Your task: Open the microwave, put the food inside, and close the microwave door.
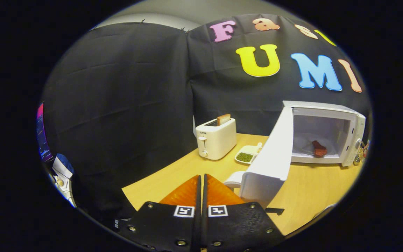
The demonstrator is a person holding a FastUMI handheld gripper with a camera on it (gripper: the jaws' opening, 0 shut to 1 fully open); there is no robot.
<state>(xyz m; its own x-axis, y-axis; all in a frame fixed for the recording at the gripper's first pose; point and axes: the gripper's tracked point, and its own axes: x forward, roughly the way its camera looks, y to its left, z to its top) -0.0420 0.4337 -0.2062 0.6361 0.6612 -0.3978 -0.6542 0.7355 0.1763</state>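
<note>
At the far left we see part of a glowing screen and some white and blue items below it, too small to identify. Moving right, our gripper hovers over the near corner of the wooden table with its fingers pressed together, holding nothing. Beyond the fingers stands a white toaster with a slice of bread sticking up from its slot; a small dark brand mark sits on its front, too small for us to read. Just right of it lies a white dish of green peas. Further right, the white microwave stands with its door swung wide toward us, and the food, a reddish-brown piece, rests inside on the turntable plate.
</note>
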